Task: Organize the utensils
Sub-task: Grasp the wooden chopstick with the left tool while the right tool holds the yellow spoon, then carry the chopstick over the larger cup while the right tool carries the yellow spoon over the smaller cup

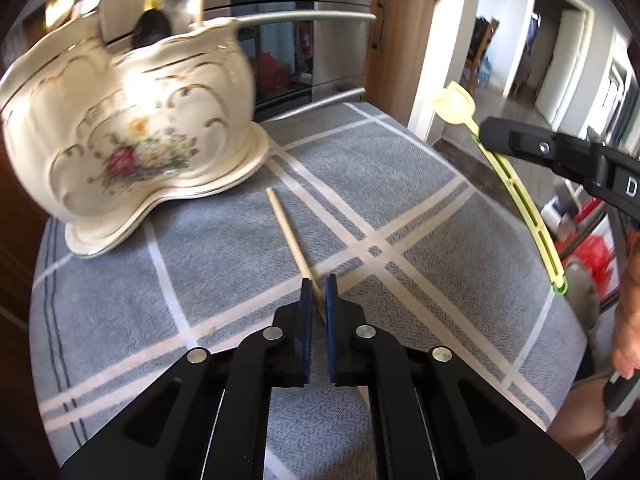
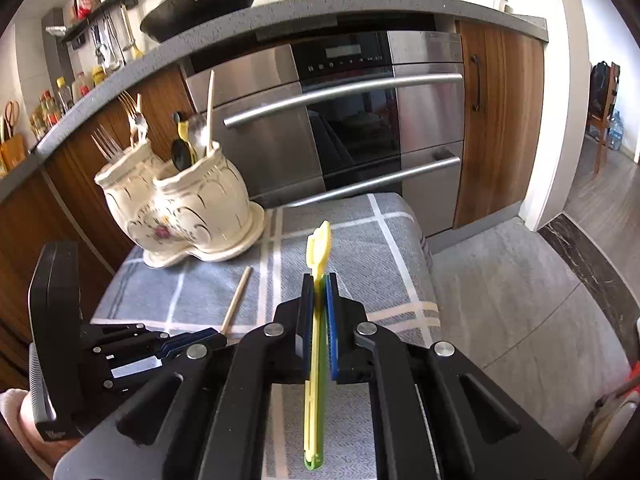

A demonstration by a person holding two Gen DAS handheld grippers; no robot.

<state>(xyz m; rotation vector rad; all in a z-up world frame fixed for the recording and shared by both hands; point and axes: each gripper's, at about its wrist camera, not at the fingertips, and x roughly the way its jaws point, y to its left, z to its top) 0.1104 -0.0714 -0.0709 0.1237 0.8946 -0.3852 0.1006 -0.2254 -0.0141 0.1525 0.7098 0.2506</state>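
Note:
A cream floral ceramic utensil holder stands at the far left of the grey checked cloth, with forks, a spoon and a chopstick standing in it. A wooden chopstick lies on the cloth. My left gripper is low over the cloth, its blue pads on either side of the chopstick's near end with a small gap. My right gripper is shut on a yellow-green plastic utensil, held in the air right of the cloth.
A stainless oven with bar handles stands behind the table under a grey counter with pans. A wooden cabinet is at the right. Grey floor lies right of the table.

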